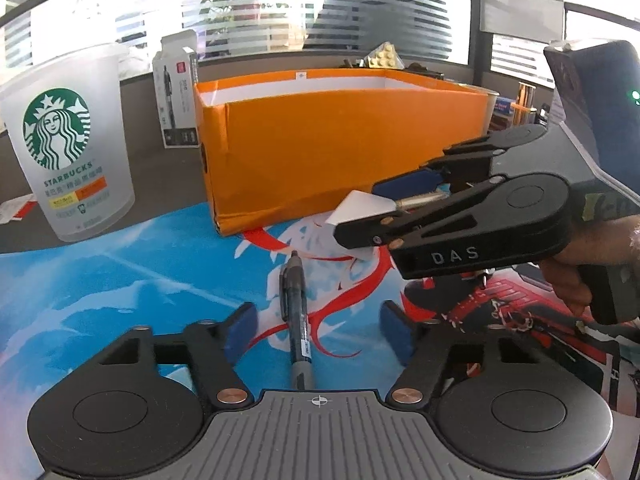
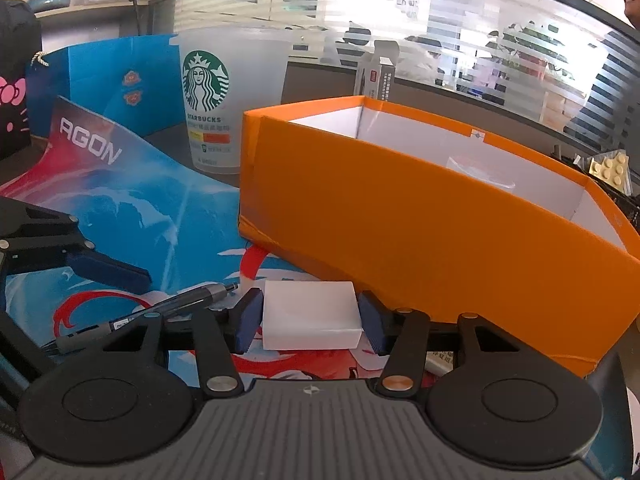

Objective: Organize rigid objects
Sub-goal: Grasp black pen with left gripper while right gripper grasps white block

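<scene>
The right gripper (image 2: pixel 310 318) has a white rectangular block (image 2: pixel 311 316), looks like an eraser or a small plastic brick, sitting between its blue pads (image 2: pixel 249 320), and both pads are pressed right up against its sides, so it's clamped on that. In the left wrist view the block is lifted off the mat, just in front of the orange cardboard box (image 1: pixel 340 152). That box is open on top with a white inside, and it sits at the far edge of the printed blue-and-red desk mat (image 1: pixel 100 292), partly on it.

The left gripper (image 1: pixel 318 330) is down over a dark grey pen with a clip (image 1: pixel 297 320) that lies flat on the mat, pointing away toward the box. The pen is right in the middle of the gap, but there's clear space between it and each blue pad, so nothing is gripped there and the jaws stand apart.

Off the mat's far left corner stands a frosted plastic Starbucks cup (image 1: pixel 68 148), upright, with a small white-and-black pen carton (image 1: pixel 178 100) behind it beside the box's left end. A person's hand (image 1: pixel 572 276) is wrapped round the right gripper's handle.
</scene>
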